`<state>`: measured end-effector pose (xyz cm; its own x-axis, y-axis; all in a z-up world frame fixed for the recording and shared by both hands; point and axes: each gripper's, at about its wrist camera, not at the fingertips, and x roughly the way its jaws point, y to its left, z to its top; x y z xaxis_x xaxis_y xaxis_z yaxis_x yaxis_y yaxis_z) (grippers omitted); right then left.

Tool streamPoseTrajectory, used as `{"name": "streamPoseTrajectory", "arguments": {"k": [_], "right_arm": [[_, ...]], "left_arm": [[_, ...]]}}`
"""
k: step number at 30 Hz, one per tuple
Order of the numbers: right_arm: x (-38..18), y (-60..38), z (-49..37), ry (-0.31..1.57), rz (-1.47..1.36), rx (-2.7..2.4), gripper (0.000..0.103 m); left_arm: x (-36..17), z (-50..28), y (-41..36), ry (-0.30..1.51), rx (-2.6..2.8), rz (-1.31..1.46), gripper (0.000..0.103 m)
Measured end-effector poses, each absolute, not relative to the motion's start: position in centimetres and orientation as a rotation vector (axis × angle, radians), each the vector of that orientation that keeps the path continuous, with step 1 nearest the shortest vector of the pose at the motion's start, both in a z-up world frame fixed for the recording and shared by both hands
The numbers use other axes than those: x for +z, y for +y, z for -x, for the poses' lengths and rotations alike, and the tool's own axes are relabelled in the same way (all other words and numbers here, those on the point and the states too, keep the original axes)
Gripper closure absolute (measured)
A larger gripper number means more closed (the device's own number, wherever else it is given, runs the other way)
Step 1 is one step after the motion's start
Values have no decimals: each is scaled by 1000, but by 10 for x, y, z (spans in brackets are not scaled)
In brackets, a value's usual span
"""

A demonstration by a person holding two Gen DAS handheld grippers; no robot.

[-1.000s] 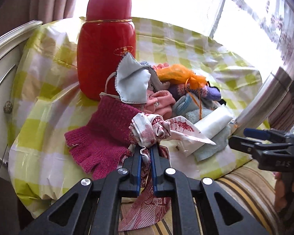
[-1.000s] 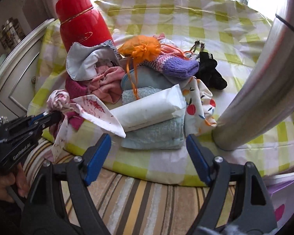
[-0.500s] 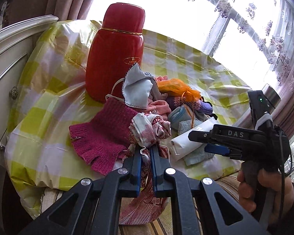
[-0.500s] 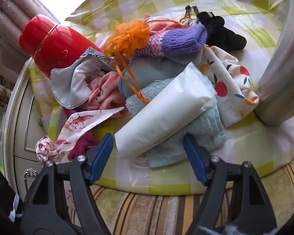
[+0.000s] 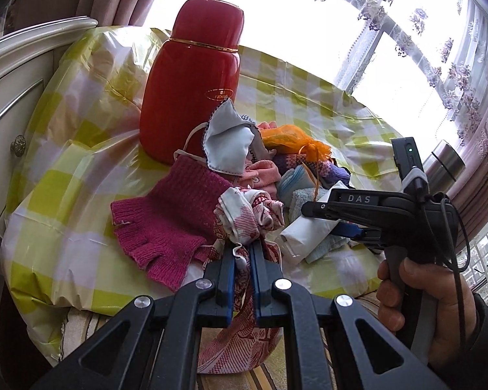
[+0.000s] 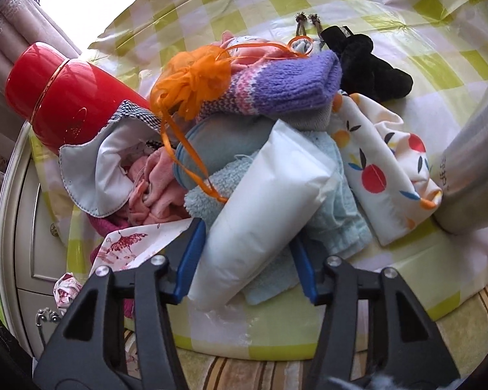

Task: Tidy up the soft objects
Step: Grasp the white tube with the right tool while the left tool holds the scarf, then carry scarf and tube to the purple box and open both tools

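Note:
A pile of soft things lies on the yellow-checked tablecloth (image 5: pixel 81 195). My left gripper (image 5: pixel 242 247) is shut on a red-and-white patterned cloth (image 5: pixel 247 214), which bunches above the fingers and hangs below them. It also shows in the right wrist view (image 6: pixel 130 243). My right gripper (image 6: pixel 244 237) is open, its blue pads either side of a white plastic packet (image 6: pixel 260 201) that lies on a light blue towel (image 6: pixel 338 214). The right gripper also shows in the left wrist view (image 5: pixel 328 217).
A magenta fingerless glove (image 5: pixel 169 214), face mask (image 5: pixel 227 149), pink cloth (image 6: pixel 153 188), orange mesh pouch (image 6: pixel 192 78), purple knit sock (image 6: pixel 276 84), black item (image 6: pixel 367 68) and fruit-print cloth (image 6: pixel 387 169) lie around. A red flask (image 5: pixel 192 78) and a steel flask (image 6: pixel 471 169) stand nearby.
My right gripper has moved forward and down so its open fingers now straddle the white packet. The left gripper stays shut on the patterned cloth and has drawn back slightly.

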<state>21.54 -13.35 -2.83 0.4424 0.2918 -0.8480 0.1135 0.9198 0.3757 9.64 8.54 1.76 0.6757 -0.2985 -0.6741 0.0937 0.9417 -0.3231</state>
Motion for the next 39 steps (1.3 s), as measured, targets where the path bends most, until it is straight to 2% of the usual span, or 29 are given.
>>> {"name": "streamPoseTrajectory", "arguments": {"k": [5,23,30,39], "right_arm": [[-14,-139,-195,1068,-384,166,58],[39,-182,-95,892,-291,297,61],[59,-234,-51,846,-245,168,61],[80,-328,10,822,-209,-97,61]], "left_arm": [[20,-92,87,780,-214,276,94],[52,-64,73,682,-251,268,94],[71,-46,23,682,-419,267,94],[89,-37,-100,795,-798,286,94]]}}
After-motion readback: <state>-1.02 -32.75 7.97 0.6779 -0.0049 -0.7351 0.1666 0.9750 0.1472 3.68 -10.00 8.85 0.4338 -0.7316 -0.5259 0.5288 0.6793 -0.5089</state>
